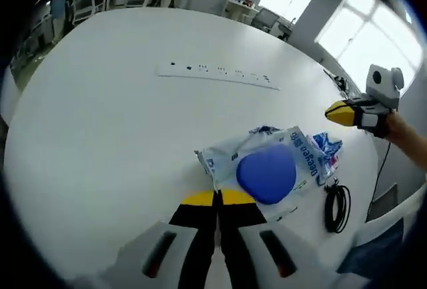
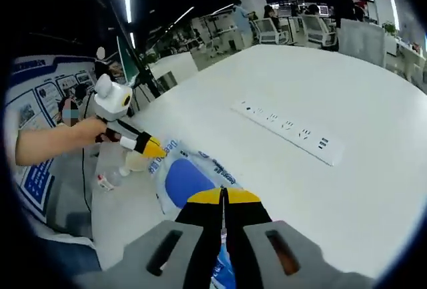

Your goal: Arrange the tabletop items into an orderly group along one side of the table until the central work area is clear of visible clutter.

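1. The left gripper [image 1: 217, 198] has its yellow-tipped jaws pressed together with nothing between them; the right gripper [image 2: 223, 197] is likewise closed and empty.
2. Both hang over a round white table [image 1: 100, 135] with a power strip [image 1: 218, 73] set flat ahead; behind lies an open office with desks and bright windows.
3. The wipes pack [image 1: 267, 165], white with a blue lid, lies just beyond the left tips, slightly to their right; in the right gripper view it sits just left of the tips.
4. The left gripper view adds a coiled black cable [image 1: 337, 205]; the right gripper view a small bottle [image 2: 113, 177].
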`<control>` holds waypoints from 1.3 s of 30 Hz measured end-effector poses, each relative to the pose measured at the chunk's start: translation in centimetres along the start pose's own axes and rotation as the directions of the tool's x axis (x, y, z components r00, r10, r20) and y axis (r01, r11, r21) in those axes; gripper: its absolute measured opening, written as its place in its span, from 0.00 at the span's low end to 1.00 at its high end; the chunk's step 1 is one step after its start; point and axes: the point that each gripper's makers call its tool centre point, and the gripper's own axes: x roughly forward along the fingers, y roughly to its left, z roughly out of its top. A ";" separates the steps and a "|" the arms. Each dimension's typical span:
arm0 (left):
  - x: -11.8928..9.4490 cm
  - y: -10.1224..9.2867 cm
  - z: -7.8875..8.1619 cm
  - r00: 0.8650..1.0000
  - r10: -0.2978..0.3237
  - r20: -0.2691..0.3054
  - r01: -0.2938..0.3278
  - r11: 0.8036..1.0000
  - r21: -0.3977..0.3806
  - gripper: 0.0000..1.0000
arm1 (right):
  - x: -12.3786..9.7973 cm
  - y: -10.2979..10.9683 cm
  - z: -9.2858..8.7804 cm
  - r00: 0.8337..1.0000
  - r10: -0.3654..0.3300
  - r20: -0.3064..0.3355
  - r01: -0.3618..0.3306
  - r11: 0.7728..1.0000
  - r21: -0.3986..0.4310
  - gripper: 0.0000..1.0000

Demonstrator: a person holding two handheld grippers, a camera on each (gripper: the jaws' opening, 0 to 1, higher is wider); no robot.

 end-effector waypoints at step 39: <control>-1.4 -0.3 2.8 0.988 0.061 0.142 -0.083 0.984 0.156 0.73 | -12.2 1.7 -8.6 0.976 -0.171 0.136 0.129 0.954 0.271 0.34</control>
